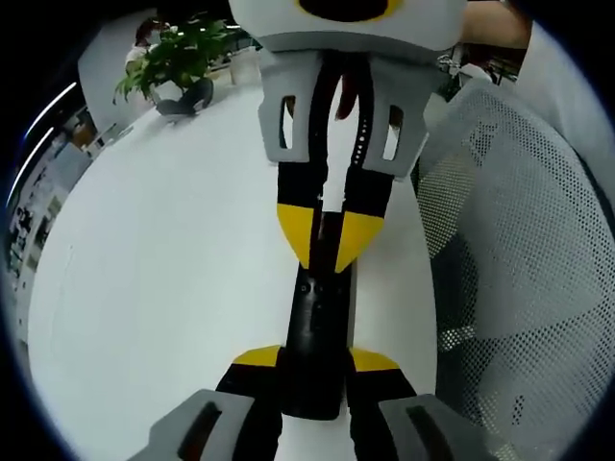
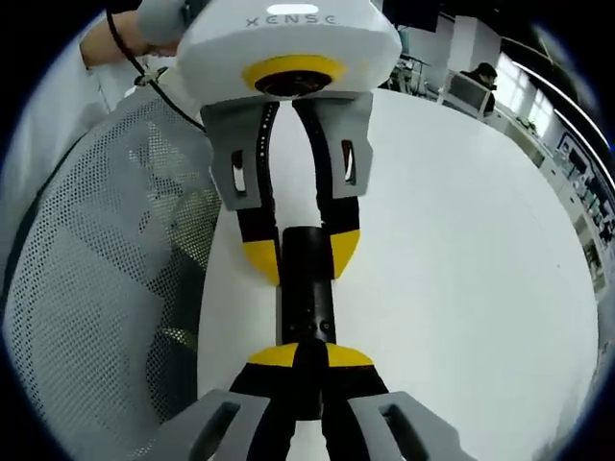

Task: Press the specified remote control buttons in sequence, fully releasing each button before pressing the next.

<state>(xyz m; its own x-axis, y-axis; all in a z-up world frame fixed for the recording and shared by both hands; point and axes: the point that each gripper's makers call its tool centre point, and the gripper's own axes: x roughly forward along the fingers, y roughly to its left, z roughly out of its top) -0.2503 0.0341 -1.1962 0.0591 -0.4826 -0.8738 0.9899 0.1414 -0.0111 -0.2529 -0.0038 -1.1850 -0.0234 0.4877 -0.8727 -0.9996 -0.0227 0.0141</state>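
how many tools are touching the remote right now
2. The left tool grips one end of the black remote on the white table; the right tool is closed, its yellow tips on the other end.

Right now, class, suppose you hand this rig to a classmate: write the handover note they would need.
Left gripper: shut on the near end of the black remote, holding it low along the white table.
Right gripper: jaws closed together, with the tips down over the remote's other end, facing the left gripper. Contact with a button cannot be confirmed.
Done: the remote is secured and the pressing gripper is in place.
Unknown: the pictures do not show which buttons have been pressed.
Left: lift fully off between presses and finish the sequence, keeping the remote in sight.
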